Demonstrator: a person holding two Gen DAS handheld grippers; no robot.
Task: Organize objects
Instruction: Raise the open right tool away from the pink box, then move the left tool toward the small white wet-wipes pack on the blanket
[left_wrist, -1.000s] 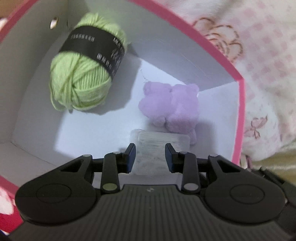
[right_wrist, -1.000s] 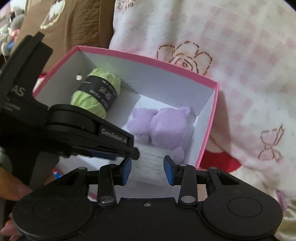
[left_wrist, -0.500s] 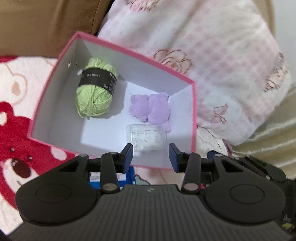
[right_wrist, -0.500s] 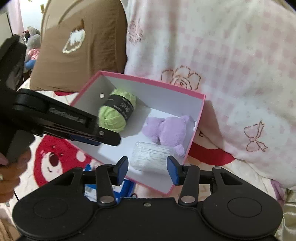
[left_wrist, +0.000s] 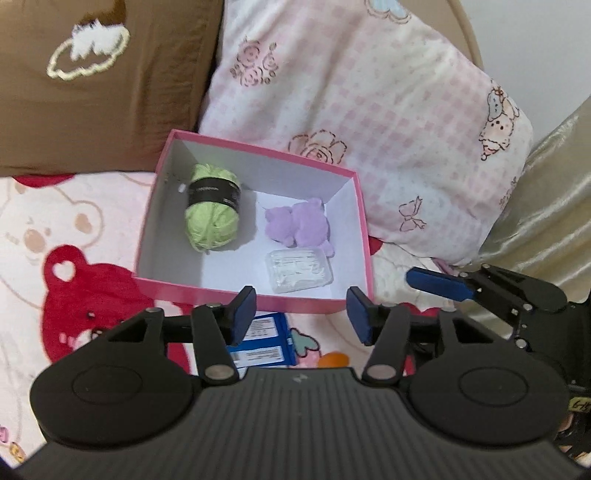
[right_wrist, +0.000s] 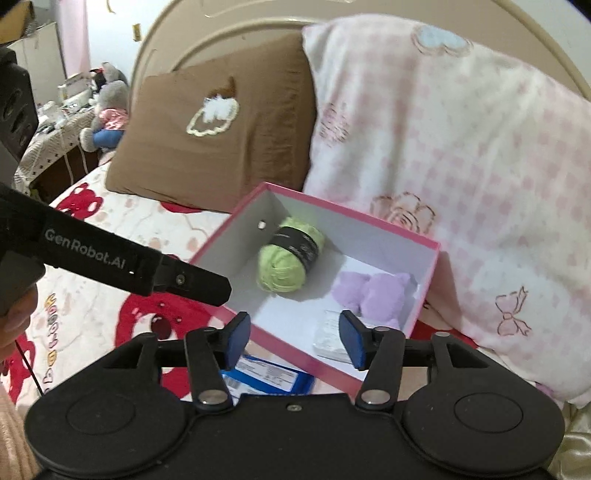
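We take the pink box as reference; it sits on the bear-print blanket, against the pink checked pillow. Inside it, the green yarn ball lies at the far left, the purple plush toy to its right, and the clear plastic case just in front of the plush. A blue packet lies outside, at the near wall. Our left gripper and right gripper hover near the front wall; both jaws have just been opening, partly apart, holding nothing.
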